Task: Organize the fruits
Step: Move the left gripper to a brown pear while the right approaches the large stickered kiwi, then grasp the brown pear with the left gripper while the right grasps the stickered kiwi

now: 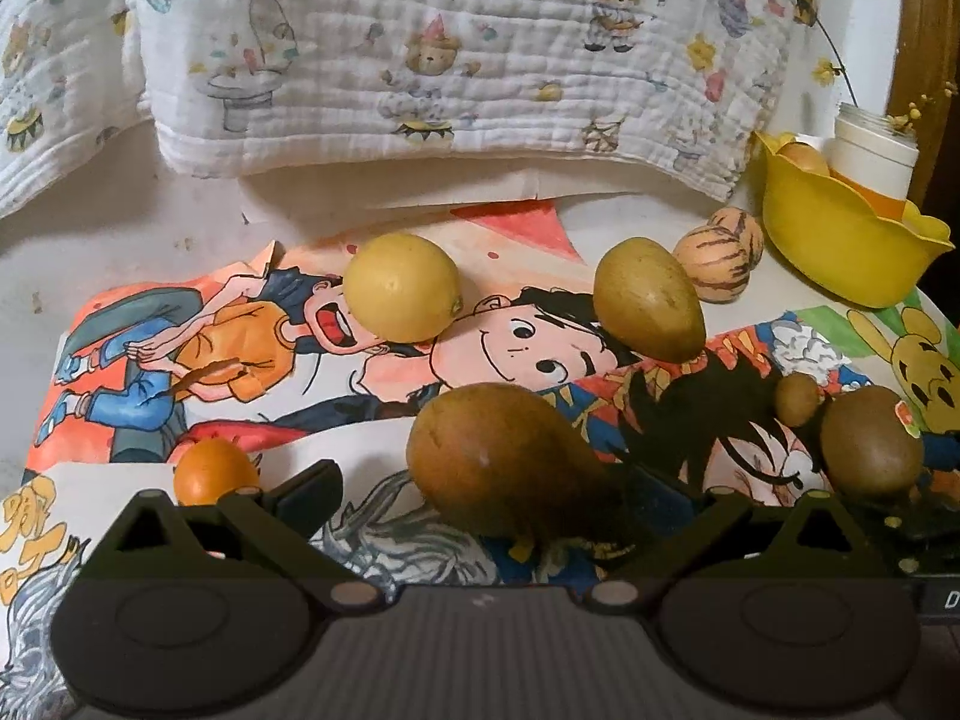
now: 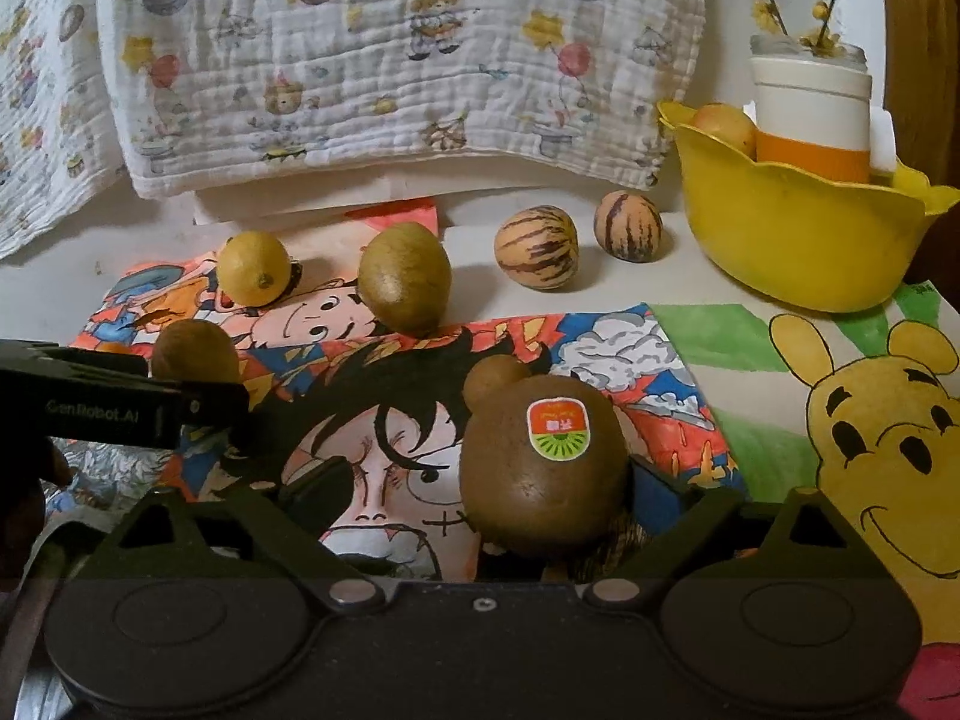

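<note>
The left gripper stands wide open, low over the cartoon drawings, with a brown pear-shaped fruit lying between its fingers but gripped by neither; the gap on the left finger's side is plain, while on the right the fruit hides the finger's tip, so contact there cannot be told. Just outside its left finger sits a small orange fruit; ahead of it lie a lemon and a greenish oval fruit, and far ahead to its right the yellow bowl, already holding at least one fruit.

The right gripper is likewise spread wide, with a kiwi bearing a sticker between its fingers and nearer the right one, not yet clamped. Just beyond the kiwi is a small brown fruit; two striped melons lie ahead, and the bowl ahead to the right.

Risks, as I judge them: the pear-shaped fruit is tapered and off-centre, so closing could squeeze it forward and out, or roll it into its neighbours. The kiwi is round and may skid on the paper. The two grippers work close together and could knock each other.

Both are held nearly level, fingers pointing forward along the table.
</note>
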The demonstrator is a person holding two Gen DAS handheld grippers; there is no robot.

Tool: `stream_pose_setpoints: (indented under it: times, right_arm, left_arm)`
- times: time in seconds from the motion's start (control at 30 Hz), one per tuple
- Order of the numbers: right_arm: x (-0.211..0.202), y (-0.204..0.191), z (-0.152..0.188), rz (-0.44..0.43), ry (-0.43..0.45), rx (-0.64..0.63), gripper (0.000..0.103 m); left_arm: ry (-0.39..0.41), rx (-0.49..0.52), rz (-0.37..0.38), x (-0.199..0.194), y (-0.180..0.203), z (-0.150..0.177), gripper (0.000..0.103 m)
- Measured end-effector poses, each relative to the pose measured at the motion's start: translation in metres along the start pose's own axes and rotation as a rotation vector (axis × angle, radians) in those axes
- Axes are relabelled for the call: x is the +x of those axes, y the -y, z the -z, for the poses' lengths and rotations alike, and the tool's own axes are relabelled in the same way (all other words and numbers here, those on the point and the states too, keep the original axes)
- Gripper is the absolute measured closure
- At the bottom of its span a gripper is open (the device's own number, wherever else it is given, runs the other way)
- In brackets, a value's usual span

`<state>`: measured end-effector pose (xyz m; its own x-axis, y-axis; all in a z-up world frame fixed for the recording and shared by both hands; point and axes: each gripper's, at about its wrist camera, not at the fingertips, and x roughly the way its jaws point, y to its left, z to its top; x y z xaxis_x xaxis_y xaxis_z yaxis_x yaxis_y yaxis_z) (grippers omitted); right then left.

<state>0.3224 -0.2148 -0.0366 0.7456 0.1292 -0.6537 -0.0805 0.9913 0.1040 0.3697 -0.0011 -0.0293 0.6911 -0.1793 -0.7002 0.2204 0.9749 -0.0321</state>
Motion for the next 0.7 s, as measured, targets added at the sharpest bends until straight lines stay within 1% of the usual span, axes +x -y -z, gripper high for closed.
stream_pose_setpoints:
  times: [0.1, 0.27, 0.43, 0.5, 0.63, 0.7]
  right_arm:
    - [0.0022, 0.0012, 0.0008, 0.012, 0.011, 0.009, 0.016]
    - [0.0041, -0.0019, 0.0020, 0.045, 0.027, -0.017, 0.022]
    - [0.0043, -0.0005, 0.0015, 0.055, 0.036, -0.015, 0.027]
    - [0.0039, -0.0007, 0.0016, 0.060, 0.039, -0.016, 0.030]
    - [0.0031, -0.0016, 0.0017, 0.081, 0.047, -0.025, 0.036]
    - [0.0035, -0.0009, 0.0016, 0.089, 0.047, -0.023, 0.040]
  left_arm:
    - [0.002, -0.005, 0.009, 0.0034, 0.0004, -0.0009, 0.001]
    - [0.004, -0.003, 0.011, 0.0062, 0.0024, -0.0010, 0.006]
    - [0.007, 0.006, 0.006, 0.0084, 0.0035, -0.0006, 0.011]
    - [0.012, 0.005, 0.011, 0.0089, 0.0037, -0.0006, 0.013]
    - [0.020, 0.013, 0.031, 0.0085, 0.0069, 0.0000, 0.023]
    - [0.026, 0.022, 0.023, 0.0078, 0.0091, 0.0010, 0.023]
